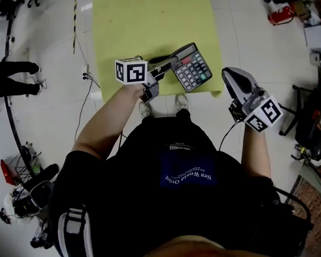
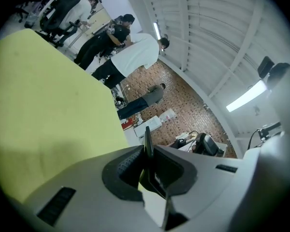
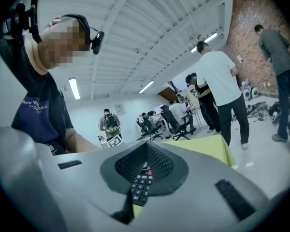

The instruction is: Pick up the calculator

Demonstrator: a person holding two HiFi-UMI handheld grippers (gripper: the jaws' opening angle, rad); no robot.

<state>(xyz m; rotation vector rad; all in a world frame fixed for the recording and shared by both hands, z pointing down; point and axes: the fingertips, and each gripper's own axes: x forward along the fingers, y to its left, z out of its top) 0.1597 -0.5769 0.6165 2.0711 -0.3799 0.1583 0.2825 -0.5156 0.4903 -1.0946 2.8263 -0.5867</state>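
Calculator [image 1: 191, 67]: was dark grey, with a red key
Mat [image 1: 150, 20]: was pale yellow-green
Floor [image 1: 246, 36]: was white

Calculator [image 1: 191, 67] sat edge-on between the jaws of the left gripper [image 1: 163, 68], over the near right part of the surface [image 1: 150, 20]. Right gripper [image 1: 234, 78] stood to the calculator's right, apart from it, past the surface's near right corner and over the floor [image 1: 257, 47]. Two shoes [image 1: 181, 101] stood on the floor at the surface's near edge. A cable [image 1: 85, 98] lay on the floor left of the surface.
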